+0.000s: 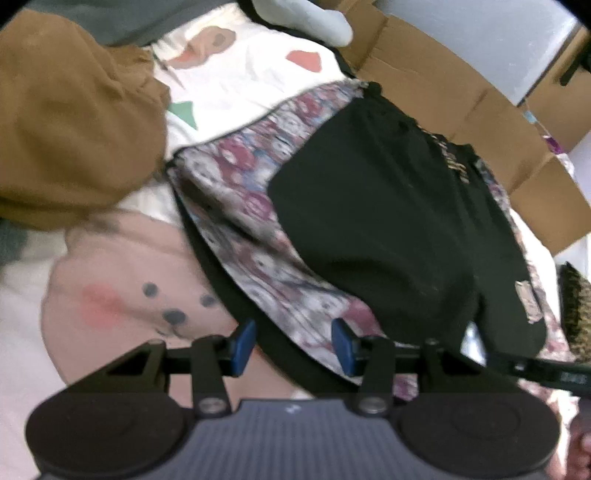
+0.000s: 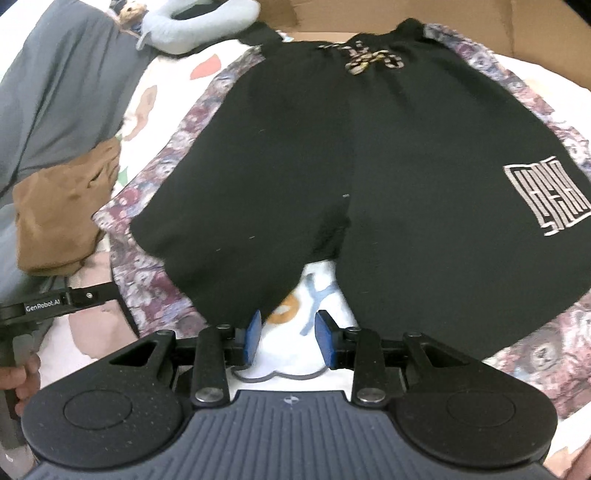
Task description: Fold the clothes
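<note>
Black shorts [image 2: 369,155] with floral side panels [image 2: 155,184] and a pale logo [image 2: 546,195] lie spread flat on a printed white bedsheet [image 2: 321,280], waistband away from me. They also show in the left wrist view [image 1: 388,206]. My right gripper [image 2: 288,338] is open and empty, just short of the gap between the two leg hems. My left gripper [image 1: 293,345] is open and empty, over the hem of the floral panel [image 1: 258,236] at the shorts' left side. The left gripper also shows at the left edge of the right wrist view [image 2: 55,299].
A brown garment [image 2: 62,206] lies bunched left of the shorts, also in the left wrist view [image 1: 74,122]. Grey fabric [image 2: 62,85] and a pale blue soft toy [image 2: 192,26] lie beyond. Cardboard boxes [image 1: 461,110] line the far side.
</note>
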The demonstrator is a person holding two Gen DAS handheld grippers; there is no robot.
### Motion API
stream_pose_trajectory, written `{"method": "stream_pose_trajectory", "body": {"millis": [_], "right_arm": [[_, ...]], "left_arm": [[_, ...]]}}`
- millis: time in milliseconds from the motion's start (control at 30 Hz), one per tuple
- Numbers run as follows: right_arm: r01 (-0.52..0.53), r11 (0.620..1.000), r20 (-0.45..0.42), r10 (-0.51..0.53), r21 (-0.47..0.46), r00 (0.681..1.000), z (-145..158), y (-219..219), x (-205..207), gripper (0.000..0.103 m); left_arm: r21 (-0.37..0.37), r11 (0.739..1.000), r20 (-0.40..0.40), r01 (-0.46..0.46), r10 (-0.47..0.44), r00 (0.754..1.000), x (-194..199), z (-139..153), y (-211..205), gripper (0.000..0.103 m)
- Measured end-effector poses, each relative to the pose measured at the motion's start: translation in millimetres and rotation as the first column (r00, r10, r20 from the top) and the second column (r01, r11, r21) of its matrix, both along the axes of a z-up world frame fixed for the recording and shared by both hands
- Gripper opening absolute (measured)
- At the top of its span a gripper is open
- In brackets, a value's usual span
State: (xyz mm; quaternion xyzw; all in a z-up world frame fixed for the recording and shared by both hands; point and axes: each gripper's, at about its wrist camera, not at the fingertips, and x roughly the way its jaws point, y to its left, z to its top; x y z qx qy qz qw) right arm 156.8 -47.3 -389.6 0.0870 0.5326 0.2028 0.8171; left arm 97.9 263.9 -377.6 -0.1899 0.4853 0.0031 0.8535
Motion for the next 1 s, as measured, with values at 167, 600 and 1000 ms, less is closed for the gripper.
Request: {"method": "stream_pose_trajectory", "body": {"millis": [167,600,1000], "right_arm": [[-0.038,0.999,-0.021,0.039,0.030,0.999,-3.3,14.4,-6.7,0.039],[-0.064,0.996,-0.046,0.067,0.061,0.997,-10.2,24.2,-23.3,0.039],[-0.023,0.997,-0.080,0.030,0.080,0.996,-21.5,14.9,-23.9,0.039]], "left_arm": [[-0.045,0.999,-0.008,0.015,-0.015,1.000,-9.9,1.2,-19.5,0.048],[-0.245,0.967,-0.031,0.069,-0.079,0.996,-23.9,-2.8,-47.6,0.047],[-0.411,0.911,-0.047,0.033,-0.058,0.997,-23.0,-37.0,-63.9,0.043]]}}
